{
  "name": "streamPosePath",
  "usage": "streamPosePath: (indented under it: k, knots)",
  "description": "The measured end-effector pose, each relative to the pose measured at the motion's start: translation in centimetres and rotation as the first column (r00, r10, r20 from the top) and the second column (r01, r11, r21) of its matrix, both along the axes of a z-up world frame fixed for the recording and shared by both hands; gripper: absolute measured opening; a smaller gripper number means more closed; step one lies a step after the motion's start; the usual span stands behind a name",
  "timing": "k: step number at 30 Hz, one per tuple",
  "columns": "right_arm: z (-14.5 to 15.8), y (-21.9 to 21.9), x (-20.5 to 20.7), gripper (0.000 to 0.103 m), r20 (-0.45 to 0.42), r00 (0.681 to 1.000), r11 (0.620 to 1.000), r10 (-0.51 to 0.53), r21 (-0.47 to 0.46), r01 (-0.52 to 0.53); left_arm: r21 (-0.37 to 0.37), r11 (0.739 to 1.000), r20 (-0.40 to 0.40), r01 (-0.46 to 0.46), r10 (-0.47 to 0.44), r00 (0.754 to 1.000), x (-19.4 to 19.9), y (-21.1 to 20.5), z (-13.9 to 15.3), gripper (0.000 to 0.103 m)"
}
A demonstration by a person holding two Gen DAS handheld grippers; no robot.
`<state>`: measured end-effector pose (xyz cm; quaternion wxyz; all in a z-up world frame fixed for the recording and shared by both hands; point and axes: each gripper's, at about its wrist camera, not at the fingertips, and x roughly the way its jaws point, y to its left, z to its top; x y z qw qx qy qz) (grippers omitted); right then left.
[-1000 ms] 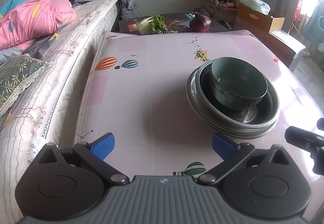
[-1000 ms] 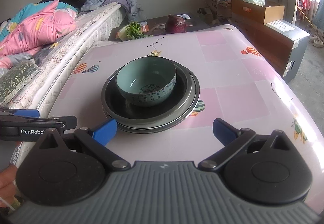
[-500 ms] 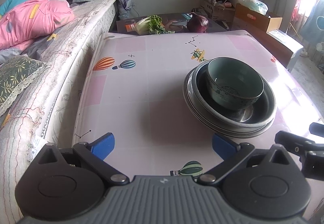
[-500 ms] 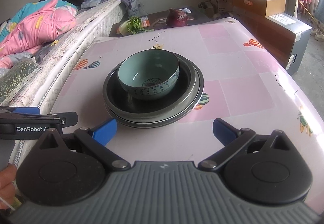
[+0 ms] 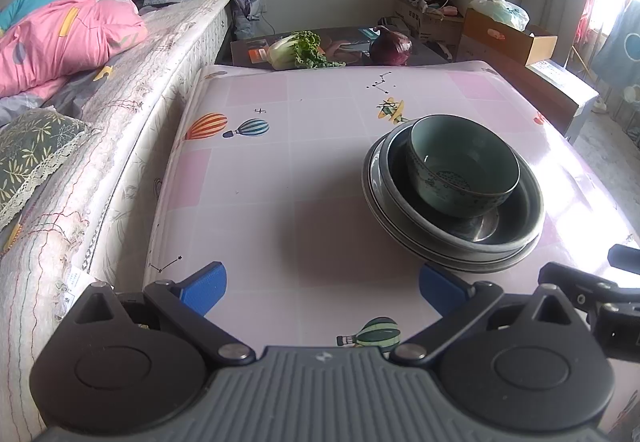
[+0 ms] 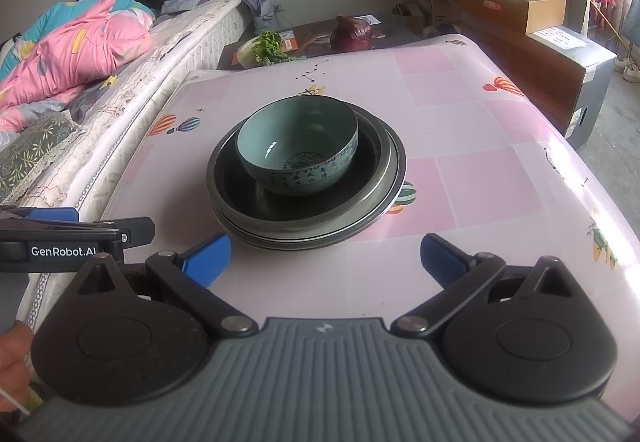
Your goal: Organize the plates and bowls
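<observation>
Looking through the left wrist view, the left gripper (image 5: 322, 288) stood with jaws spread wide and empty over the table (image 5: 280, 170), the teal bowl (image 5: 462, 166) resting inside the stacked metal plates (image 5: 452, 242) toward two o'clock; only a dark fragment of the other tool showed at four o'clock, and the plate count could not be settled. Through the right wrist view, the right gripper (image 6: 324, 258) was likewise spread and empty, the stack at twelve o'clock; any lift would best take the bowl by its rim, level, clear of the plates.
</observation>
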<state>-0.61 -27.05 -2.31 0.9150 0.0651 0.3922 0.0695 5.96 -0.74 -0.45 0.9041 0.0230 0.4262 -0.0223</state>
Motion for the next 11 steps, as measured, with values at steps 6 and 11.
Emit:
streamPosePath:
  k: [6,11]
  knots:
    - [0.0,0.03,-0.01,0.102,-0.001,1.0,1.0,0.0,-0.001,0.0,-0.002,1.0,-0.003,-0.002,0.002,1.0,-0.05,0.17,-0.08,0.103]
    - [0.01,0.03,-0.02,0.102,-0.003,1.0,1.0,-0.002,-0.001,0.002,-0.003,1.0,-0.004,-0.003,0.003,1.0,-0.04,0.23,-0.13,0.103]
